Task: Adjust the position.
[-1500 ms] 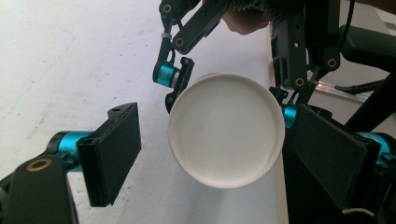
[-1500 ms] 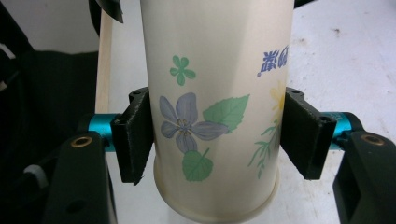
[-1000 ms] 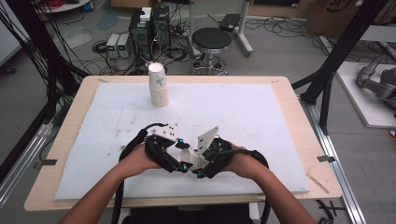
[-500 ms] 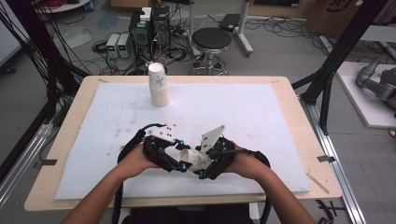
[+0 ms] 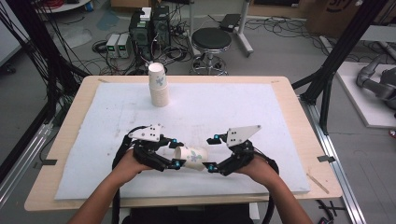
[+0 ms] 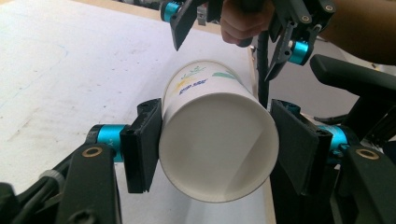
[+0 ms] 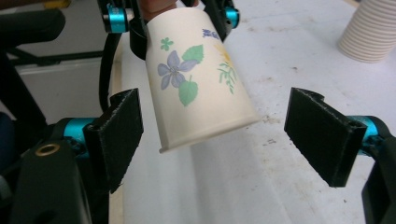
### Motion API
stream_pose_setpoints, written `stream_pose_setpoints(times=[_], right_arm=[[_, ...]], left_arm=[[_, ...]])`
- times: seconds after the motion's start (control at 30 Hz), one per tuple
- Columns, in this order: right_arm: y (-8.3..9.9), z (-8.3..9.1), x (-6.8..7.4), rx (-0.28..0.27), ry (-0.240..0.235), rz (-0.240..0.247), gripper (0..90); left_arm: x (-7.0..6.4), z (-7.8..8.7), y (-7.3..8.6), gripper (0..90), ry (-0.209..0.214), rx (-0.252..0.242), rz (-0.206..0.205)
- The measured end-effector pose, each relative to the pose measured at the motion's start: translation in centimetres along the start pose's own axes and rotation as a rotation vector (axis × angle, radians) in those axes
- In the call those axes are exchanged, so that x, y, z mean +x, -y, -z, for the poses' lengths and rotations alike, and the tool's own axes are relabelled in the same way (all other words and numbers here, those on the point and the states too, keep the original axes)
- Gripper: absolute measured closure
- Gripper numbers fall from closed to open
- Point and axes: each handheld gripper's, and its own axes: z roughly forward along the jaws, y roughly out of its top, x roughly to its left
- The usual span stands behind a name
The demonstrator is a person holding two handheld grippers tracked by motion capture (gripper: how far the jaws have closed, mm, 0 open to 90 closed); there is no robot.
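- Up close, we see the left tool [image 6: 215, 151] clamped on a paper cup [image 6: 217, 140], one black pad against each side of the cup near its open mouth.
- We see the cup lying on its side, lifted off the white mat [image 5: 116, 116], with its open end facing the left tool's camera and its closed base pointing toward the right tool [image 5: 211, 153].
- We find the right tool's jaws spread wide, one pad [image 7: 122, 135] at each side of the cup's base, with clear gaps so neither touches it.
- From above, we see both tools held near the front edge of the worktop [image 5: 289, 98], the cup [image 5: 191, 157] between them and a hand [image 5: 128, 164] behind each.
- On the cup's wall we make out a printed purple flower with green leaves.
- Farther back on the mat, well apart from the tools, we see a stack of cups [image 5: 159, 86] standing mouth down.
- Beyond the worktop, we see a round black stool [image 5: 211, 39] on the floor.
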Motion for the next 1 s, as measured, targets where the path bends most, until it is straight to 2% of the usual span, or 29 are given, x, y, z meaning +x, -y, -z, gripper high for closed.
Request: stream_pose_setpoints(times=[0.13,0.3,0.47,0.63,1.0], right_arm=[[0.7,0.1,0.1,-0.036,0.014,-0.009,18.9],[1.6,-0.1,0.2,-0.068,0.015,-0.024,18.9],[2.4,-0.2,0.4,-0.089,0.003,-0.052,18.9],[3.1,-0.4,0.6,-0.122,-0.015,-0.061,19.2],[3.4,-0.5,0.5,-0.143,-0.049,-0.069,19.1]], left_arm=[[-0.1,0.2,0.4,36.7,-0.003,-0.041,0.009],[-0.1,0.5,0.7,36.6,-0.007,-0.071,0.002],[-0.3,0.8,0.9,36.6,-0.01,-0.101,-0.001],[-0.6,1.2,1.0,36.7,-0.005,-0.157,-0.016],[-0.9,1.2,0.9,36.7,0.016,-0.184,-0.023]])
